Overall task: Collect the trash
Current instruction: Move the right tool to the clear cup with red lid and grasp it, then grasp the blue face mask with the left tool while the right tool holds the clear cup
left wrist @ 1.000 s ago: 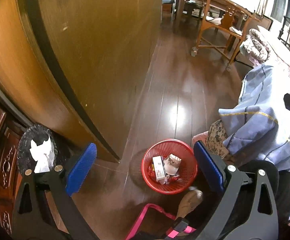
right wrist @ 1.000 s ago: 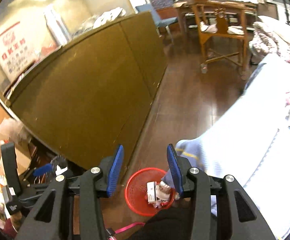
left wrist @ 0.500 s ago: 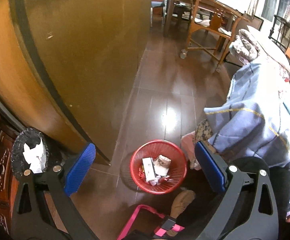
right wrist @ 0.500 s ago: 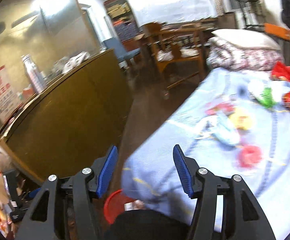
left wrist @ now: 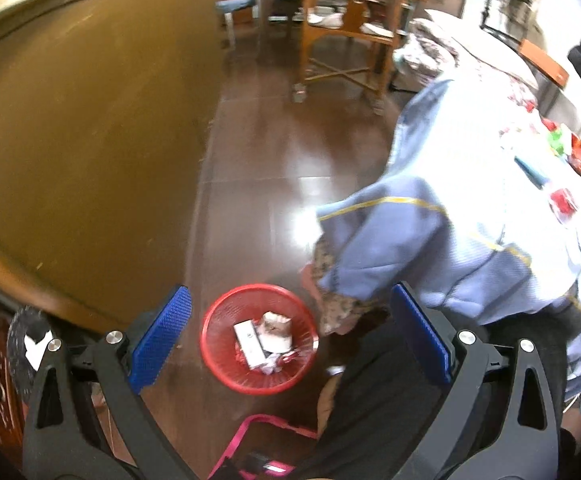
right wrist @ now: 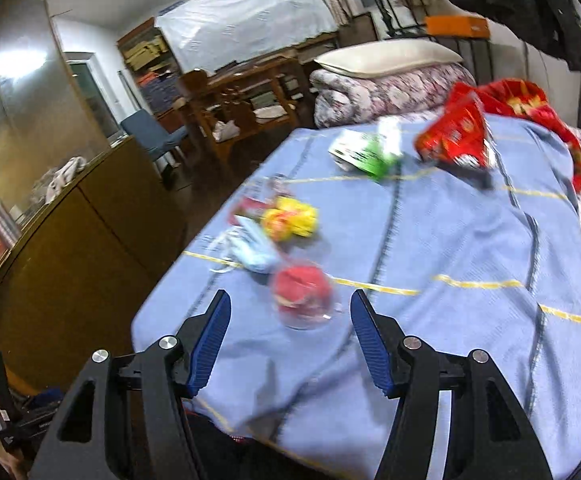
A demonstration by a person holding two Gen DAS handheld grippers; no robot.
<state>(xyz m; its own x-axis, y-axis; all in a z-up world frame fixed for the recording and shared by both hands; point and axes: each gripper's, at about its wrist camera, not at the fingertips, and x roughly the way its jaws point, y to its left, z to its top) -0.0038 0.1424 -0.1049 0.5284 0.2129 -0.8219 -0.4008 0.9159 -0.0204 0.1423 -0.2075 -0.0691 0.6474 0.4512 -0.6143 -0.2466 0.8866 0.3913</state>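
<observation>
Although both views are smeared by motion blur, the main things can be made out. Seen from the left wrist, the red basket (left wrist: 259,338) stands on the dark floor (left wrist: 290,140) beside the bed's hanging blue blanket (left wrist: 430,240), and a white box (left wrist: 247,338) and crumpled paper (left wrist: 276,326) are seen inside it; smaller scraps under them cannot be told apart. The left tongs (left wrist: 290,334) are held wide apart above the basket with nothing between the blue pads. Part of the basket's near side is cut off by a dark trouser leg (left wrist: 370,400).

Seen from the right wrist, the trash lies on the blanket: a blurred clear cup with red contents (right wrist: 302,294) just ahead of the right tongs (right wrist: 290,340), a pale blue face mask (right wrist: 250,250), a yellow wrapper (right wrist: 290,218), a green-and-white box (right wrist: 366,152) and a red snack bag (right wrist: 456,134) farther back. The right tongs stand apart and empty.

Compared with a second ago, the right view has been swung from the basket to the bed top, and its pads have been spread wider. In the left view the basket has slid slightly rightward.
</observation>
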